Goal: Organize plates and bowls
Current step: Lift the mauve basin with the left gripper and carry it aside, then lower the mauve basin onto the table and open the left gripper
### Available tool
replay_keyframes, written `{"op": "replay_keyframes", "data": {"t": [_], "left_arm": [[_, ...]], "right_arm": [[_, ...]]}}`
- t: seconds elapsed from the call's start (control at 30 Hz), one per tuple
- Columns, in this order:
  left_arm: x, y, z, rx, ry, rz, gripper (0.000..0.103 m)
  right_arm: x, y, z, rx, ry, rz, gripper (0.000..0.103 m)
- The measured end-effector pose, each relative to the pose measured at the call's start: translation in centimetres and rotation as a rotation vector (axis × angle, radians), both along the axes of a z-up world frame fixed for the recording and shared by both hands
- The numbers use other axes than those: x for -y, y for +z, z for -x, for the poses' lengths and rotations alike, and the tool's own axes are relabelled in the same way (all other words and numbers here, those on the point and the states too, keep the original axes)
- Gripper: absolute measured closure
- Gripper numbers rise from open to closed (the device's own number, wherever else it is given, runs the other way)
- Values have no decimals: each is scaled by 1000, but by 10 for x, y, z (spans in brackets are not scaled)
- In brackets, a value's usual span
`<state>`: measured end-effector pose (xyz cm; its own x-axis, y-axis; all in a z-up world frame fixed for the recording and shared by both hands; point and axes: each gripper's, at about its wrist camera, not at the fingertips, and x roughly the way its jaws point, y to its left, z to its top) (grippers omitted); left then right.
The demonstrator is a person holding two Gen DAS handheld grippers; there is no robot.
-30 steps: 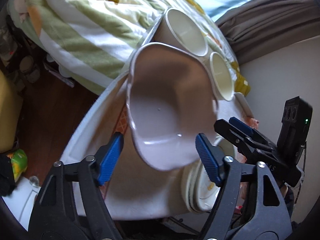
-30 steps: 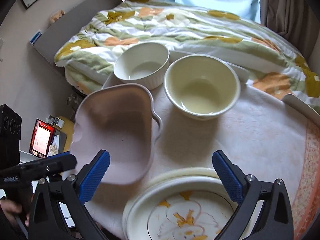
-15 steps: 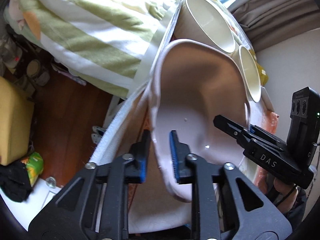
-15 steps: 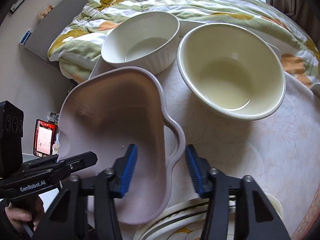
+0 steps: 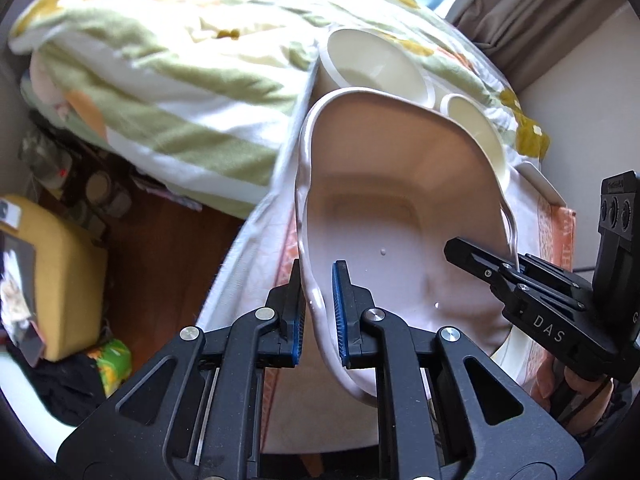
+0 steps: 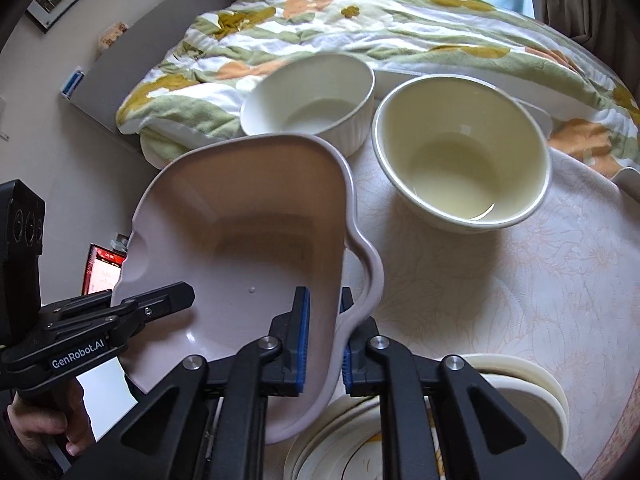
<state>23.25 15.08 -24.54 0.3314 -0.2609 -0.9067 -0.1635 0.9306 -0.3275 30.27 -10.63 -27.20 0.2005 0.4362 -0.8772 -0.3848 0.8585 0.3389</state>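
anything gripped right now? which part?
Pink dish, held by both: left gripper clamps its left rim, right gripper clamps the opposite wall by the handle. Jaws just closed on it.

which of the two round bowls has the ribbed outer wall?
The white bowl, farther left in the right wrist view, just behind the pink dish; the cream bowl beside it is smooth-sided.

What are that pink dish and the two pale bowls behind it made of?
Pink dish: probably matte stoneware, soft dull sheen, thick rounded rim. Ribbed white bowl and cream bowl: likely glazed ceramic, with glossy highlights inside. Plastic can't be excluded.
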Motion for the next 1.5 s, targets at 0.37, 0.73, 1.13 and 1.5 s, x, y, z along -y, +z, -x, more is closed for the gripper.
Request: {"op": "replay_keyframes", "data": {"t": [0.37, 0.73, 1.13, 1.5], "left_arm": [[138, 59, 20, 110, -145, -53, 92], [322, 32, 44, 80, -331, 1, 92], [409, -23, 60, 29, -401, -28, 92], [429, -36, 53, 10, -434, -87, 91]], "right_arm": [[131, 47, 49, 99, -137, -67, 91], [296, 35, 102, 83, -307, 20, 90], [373, -20, 107, 32, -355, 38, 91], [390, -40, 111, 15, -364, 29, 91]]}}
